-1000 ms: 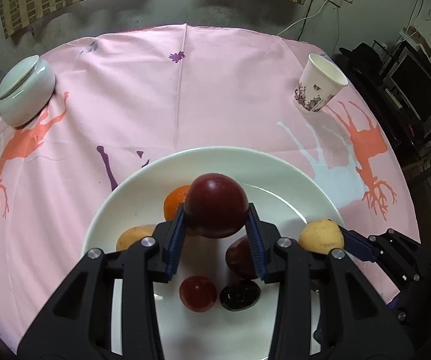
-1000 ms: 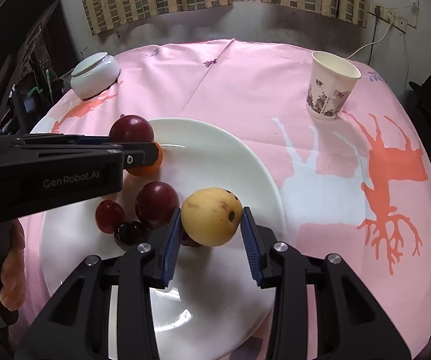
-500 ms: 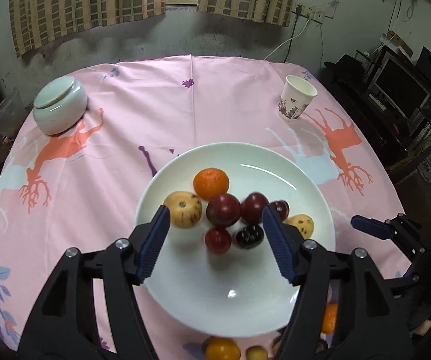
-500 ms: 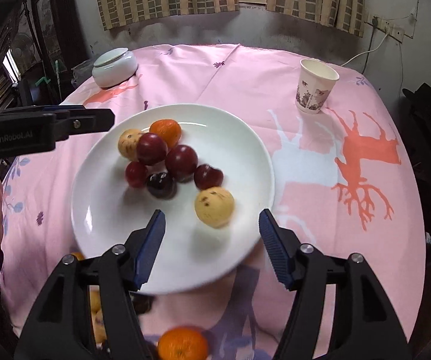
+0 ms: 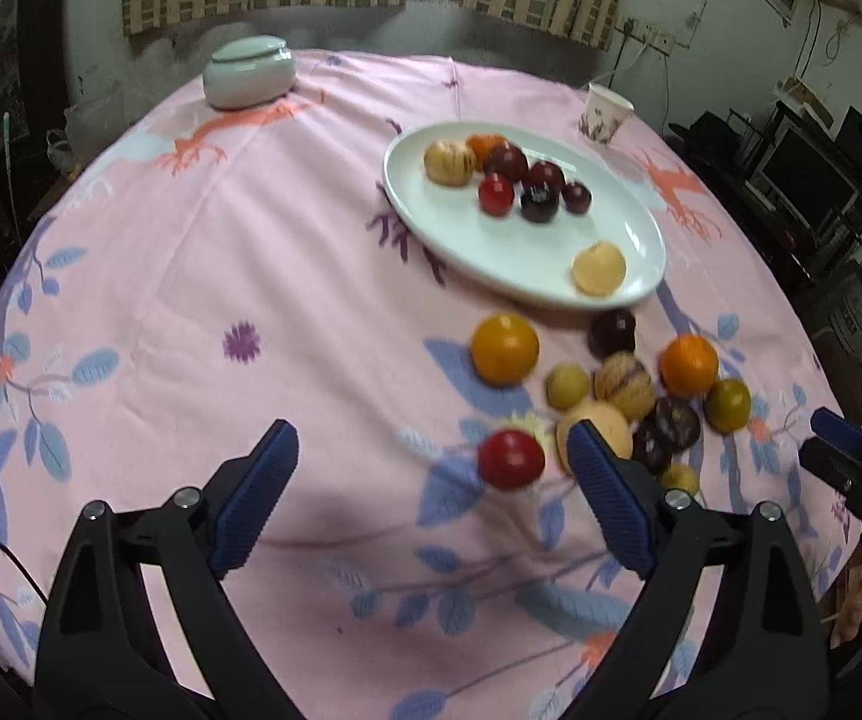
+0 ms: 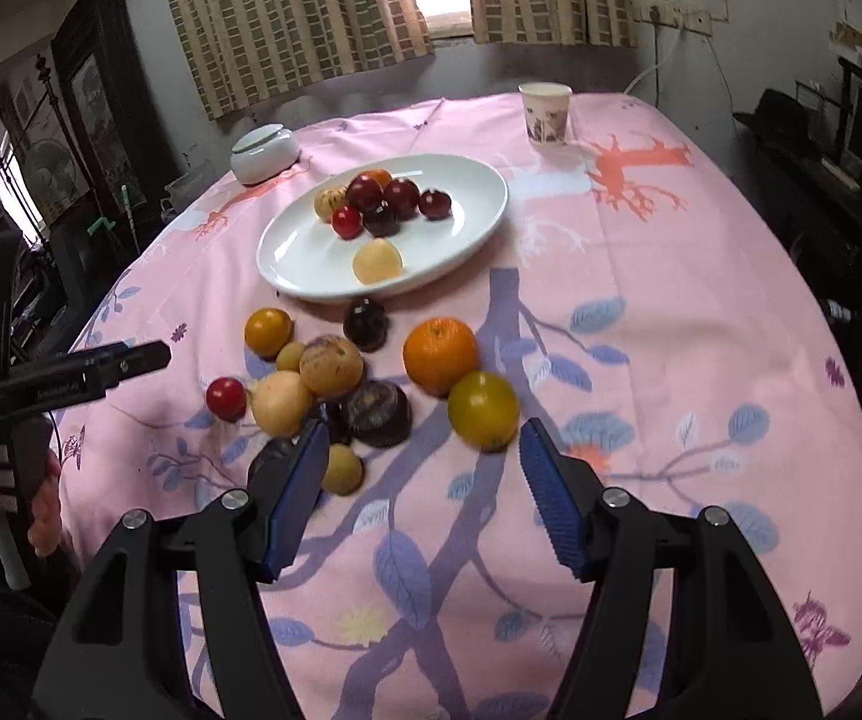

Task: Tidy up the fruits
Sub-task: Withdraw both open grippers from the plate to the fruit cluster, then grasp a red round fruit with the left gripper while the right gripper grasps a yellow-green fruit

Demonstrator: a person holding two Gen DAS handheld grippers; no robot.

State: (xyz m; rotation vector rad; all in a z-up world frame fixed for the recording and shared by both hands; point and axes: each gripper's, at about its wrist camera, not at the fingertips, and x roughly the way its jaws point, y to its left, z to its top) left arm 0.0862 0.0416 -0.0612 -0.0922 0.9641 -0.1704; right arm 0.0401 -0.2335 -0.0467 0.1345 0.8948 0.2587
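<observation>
From the left wrist view, we see the left gripper (image 5: 431,492) with jaws opening and empty; a red fruit (image 5: 511,459) lies between them, the white plate (image 5: 431,222) upper right. Right wrist view: the right gripper (image 6: 422,480) is released, a yellow-green fruit (image 6: 483,408) just ahead; only here a hand (image 6: 41,516) shows, lower left.
</observation>
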